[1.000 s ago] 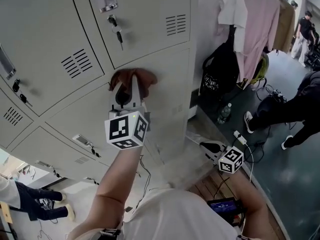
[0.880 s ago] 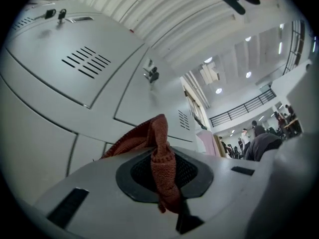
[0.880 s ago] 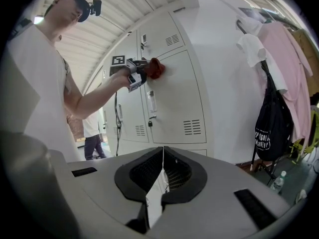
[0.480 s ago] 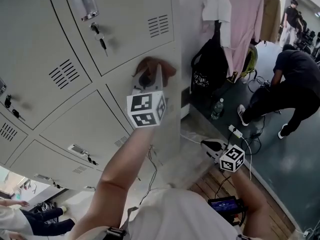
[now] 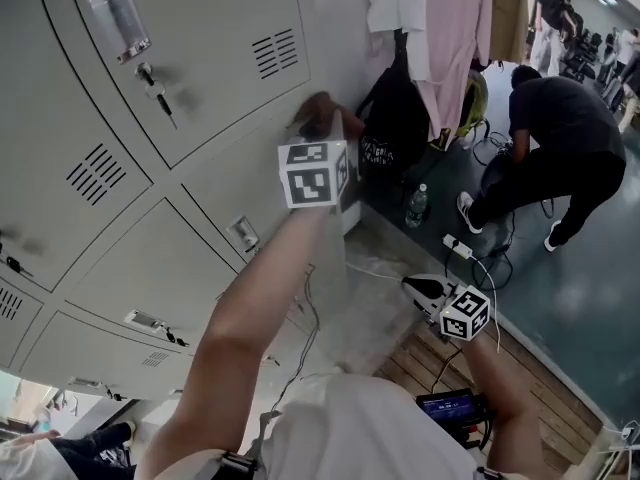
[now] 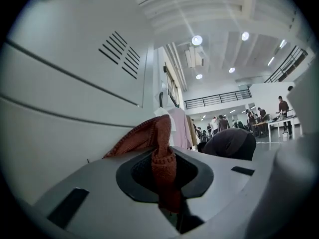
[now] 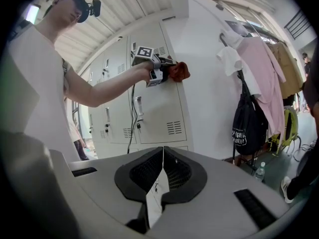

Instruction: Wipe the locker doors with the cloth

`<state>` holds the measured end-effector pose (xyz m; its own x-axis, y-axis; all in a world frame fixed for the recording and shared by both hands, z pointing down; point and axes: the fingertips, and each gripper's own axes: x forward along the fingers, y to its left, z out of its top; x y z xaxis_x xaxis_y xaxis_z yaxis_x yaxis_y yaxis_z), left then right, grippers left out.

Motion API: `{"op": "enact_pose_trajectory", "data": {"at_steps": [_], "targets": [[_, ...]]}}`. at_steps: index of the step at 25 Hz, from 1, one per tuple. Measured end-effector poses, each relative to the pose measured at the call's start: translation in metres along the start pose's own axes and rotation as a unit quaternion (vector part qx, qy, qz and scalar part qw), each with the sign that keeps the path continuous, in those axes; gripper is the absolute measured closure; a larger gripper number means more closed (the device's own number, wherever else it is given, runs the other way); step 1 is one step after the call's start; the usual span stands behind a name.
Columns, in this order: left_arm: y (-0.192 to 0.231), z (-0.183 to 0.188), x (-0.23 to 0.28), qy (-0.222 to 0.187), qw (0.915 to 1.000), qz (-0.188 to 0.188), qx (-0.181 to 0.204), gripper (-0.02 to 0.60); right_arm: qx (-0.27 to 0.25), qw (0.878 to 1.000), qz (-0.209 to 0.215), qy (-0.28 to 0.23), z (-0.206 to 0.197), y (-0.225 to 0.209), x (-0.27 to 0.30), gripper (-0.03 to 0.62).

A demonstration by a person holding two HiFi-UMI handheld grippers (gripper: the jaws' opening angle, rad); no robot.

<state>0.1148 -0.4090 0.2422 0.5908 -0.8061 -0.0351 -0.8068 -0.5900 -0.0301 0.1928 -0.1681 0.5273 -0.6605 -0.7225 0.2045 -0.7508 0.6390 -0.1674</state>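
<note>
A reddish-brown cloth point(image 5: 318, 110) is pressed against the grey locker door point(image 5: 215, 173) near the bank's right edge. My left gripper point(image 5: 318, 128) is shut on it, arm stretched up. In the left gripper view the cloth point(image 6: 160, 148) bunches out of the shut jaws beside the door point(image 6: 60, 108). My right gripper point(image 5: 422, 290) hangs low at the right, away from the lockers, jaws shut; a thin white strip point(image 7: 155, 190) shows along their seam. From the right gripper view, the left gripper point(image 7: 155, 69) and cloth point(image 7: 179, 71) are against the lockers point(image 7: 154, 111).
Pink and white clothes point(image 5: 448, 28) and a black backpack point(image 5: 392, 118) hang right of the lockers. A water bottle point(image 5: 417, 206), a power strip with cables point(image 5: 462, 250) and a person bent over in black point(image 5: 560, 138) are on the floor. A small screen point(image 5: 450, 408) sits at my waist.
My left gripper has carried the cloth rightward across the locker door to its right edge. The right gripper has stayed low at the right.
</note>
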Motion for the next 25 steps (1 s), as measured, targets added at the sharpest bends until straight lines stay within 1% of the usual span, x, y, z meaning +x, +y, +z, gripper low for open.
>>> {"op": "enact_pose_trajectory", "data": {"at_steps": [3,8,9,11,14,16,20,23,25], "targets": [[-0.004,-0.034,0.003,0.022,0.9996,0.004,0.017,0.54,0.004,1.0,-0.006,-0.001,-0.003,0.0,-0.005,0.577],[-0.003,-0.11,-0.007,0.072,0.9967,0.01,0.035,0.54,0.01,1.0,-0.01,0.003,-0.007,0.0,-0.011,0.577],[-0.003,-0.123,-0.01,0.078,0.9963,0.006,0.035,0.54,0.009,1.0,-0.009,0.004,-0.008,0.001,-0.011,0.577],[-0.003,-0.144,-0.017,0.086,0.996,-0.008,0.022,0.54,0.006,1.0,-0.003,0.006,-0.007,0.004,-0.01,0.577],[-0.007,-0.163,-0.035,0.086,0.9958,-0.031,0.002,0.54,0.002,1.0,0.005,0.007,-0.004,0.008,-0.011,0.577],[-0.012,-0.169,-0.057,0.078,0.9959,-0.045,0.001,0.54,0.002,1.0,0.015,0.006,-0.003,0.011,-0.012,0.577],[-0.014,-0.169,-0.108,0.054,0.9967,-0.054,0.026,0.54,-0.009,0.999,0.05,-0.009,0.018,0.016,0.005,0.577],[-0.024,-0.19,-0.162,0.063,0.9965,-0.046,0.029,0.54,0.01,0.997,0.076,-0.023,0.021,0.028,0.002,0.577],[-0.028,-0.202,-0.199,0.068,0.9971,-0.028,0.021,0.54,0.027,0.995,0.092,-0.033,0.022,0.035,0.0,0.577]]}}
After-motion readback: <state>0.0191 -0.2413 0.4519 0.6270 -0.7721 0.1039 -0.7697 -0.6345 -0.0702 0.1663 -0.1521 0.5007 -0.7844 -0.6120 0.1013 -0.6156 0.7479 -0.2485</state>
